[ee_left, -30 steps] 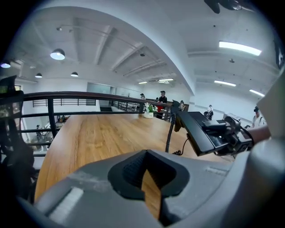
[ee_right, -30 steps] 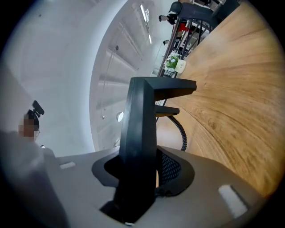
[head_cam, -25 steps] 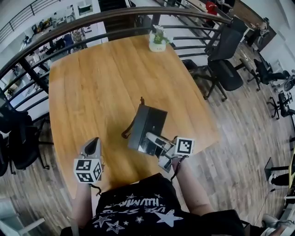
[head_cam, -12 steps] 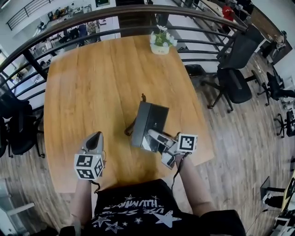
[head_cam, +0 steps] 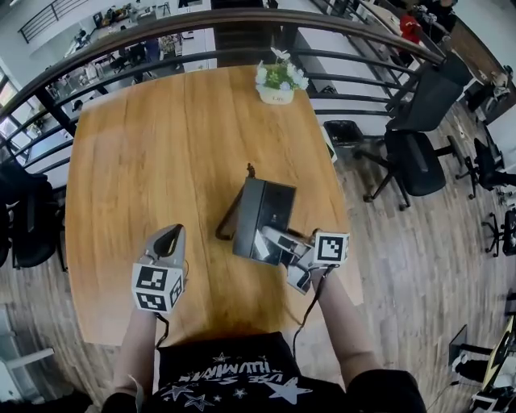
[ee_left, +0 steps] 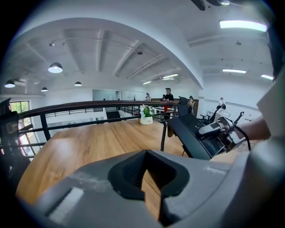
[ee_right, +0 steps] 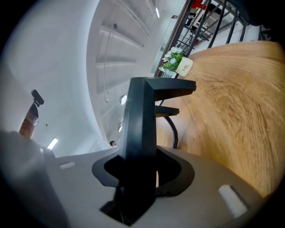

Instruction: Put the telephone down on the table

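A black desk telephone (head_cam: 262,211) hangs tilted over the near right part of the wooden table (head_cam: 161,145), and its coiled cord (head_cam: 228,219) dangles at its left side. My right gripper (head_cam: 272,239) is shut on its near edge. In the right gripper view the black body (ee_right: 140,116) stands between the jaws of that gripper (ee_right: 136,176). My left gripper (head_cam: 170,236) hovers over the table's near left part, apart from the phone, shut with nothing in it. The left gripper view looks past that gripper (ee_left: 147,178) at the phone (ee_left: 193,133) on the right.
A white pot of flowers (head_cam: 278,81) stands at the table's far edge. A dark metal railing (head_cam: 201,24) curves behind the table. Black office chairs (head_cam: 411,137) stand to the right, and another chair (head_cam: 24,218) to the left. The wooden floor (head_cam: 403,266) lies around.
Both grippers have moved forward over the table, with the telephone carried along in the right one. The table's near edge now lies closer under me.
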Motion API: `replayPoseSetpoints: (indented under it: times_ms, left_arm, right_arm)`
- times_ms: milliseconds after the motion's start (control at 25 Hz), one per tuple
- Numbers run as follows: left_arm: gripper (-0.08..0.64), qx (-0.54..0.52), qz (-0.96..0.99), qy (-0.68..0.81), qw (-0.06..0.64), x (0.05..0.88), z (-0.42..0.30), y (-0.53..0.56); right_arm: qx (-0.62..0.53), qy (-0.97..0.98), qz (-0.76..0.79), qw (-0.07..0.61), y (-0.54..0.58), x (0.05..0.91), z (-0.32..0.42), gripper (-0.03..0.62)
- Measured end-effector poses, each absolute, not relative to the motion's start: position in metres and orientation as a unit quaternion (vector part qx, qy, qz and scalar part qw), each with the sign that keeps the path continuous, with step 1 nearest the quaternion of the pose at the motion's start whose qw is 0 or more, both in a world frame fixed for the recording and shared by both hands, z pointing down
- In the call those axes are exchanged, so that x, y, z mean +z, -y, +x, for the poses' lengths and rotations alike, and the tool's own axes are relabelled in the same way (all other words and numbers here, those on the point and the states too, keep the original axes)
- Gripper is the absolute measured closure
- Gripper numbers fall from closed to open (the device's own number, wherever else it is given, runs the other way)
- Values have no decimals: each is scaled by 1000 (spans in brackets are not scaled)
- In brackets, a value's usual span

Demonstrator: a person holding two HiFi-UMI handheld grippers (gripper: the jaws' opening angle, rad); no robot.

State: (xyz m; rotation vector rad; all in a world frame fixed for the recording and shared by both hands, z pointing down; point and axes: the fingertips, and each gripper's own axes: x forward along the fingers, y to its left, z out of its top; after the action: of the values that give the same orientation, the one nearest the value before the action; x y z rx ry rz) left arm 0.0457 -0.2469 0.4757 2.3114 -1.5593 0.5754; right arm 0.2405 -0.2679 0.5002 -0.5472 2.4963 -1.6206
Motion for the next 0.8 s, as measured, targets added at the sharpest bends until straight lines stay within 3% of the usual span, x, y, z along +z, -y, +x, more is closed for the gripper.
replayPoseSetpoints:
  times_ms: [480, 800]
  left_arm:
    - [558, 239, 838, 480, 101, 482, 110, 301]
    - [558, 233, 836, 483, 118, 491, 114, 334]
  right_arm:
    - [-523, -830, -188, 34, 328, 509, 284, 431]
    - [-525, -829, -192, 5, 358, 528, 294, 431]
